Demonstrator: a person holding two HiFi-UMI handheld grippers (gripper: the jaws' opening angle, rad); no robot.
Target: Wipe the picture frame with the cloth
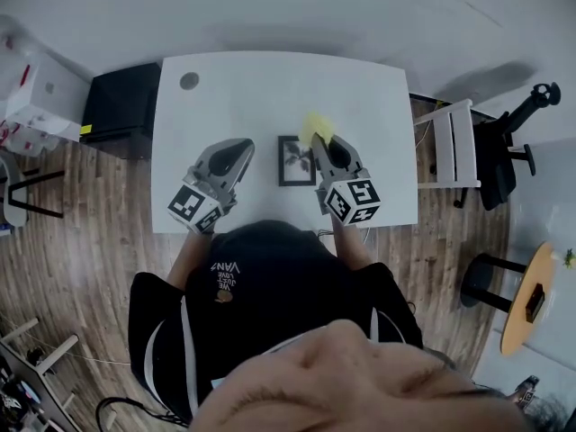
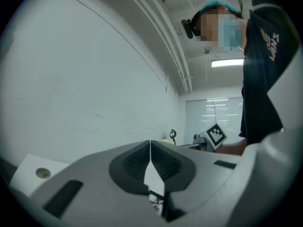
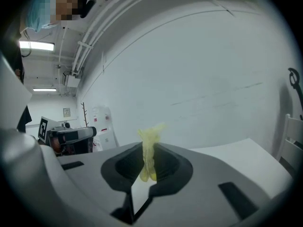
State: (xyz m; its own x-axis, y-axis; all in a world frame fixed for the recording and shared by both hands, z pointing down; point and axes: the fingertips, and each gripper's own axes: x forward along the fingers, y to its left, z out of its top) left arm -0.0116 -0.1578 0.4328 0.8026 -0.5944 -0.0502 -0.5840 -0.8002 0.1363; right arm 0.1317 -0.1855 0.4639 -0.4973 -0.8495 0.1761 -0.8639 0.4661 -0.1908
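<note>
White surface (image 1: 225, 88) carried picture frame (image 1: 295, 160), lying flat. Right gripper (image 3: 149, 163) clamped yellow cloth (image 3: 150, 138); left gripper (image 2: 150, 155) was closed, empty. Wiping judged pending: cloth must come down onto frame.

The table (image 1: 270, 79) is plain white. The picture frame (image 1: 296, 160) on the table is black around a white sheet with a dark leaf print. The cloth (image 3: 149, 150) is pale yellow. The left tongs (image 2: 150, 148) and the right tongs (image 3: 149, 162) are grey with black ribbed pads (image 2: 135, 163). Each carries a cube (image 1: 353, 201) with black-and-white square markers. The floor (image 1: 108, 205) is brown wood planks.
</note>
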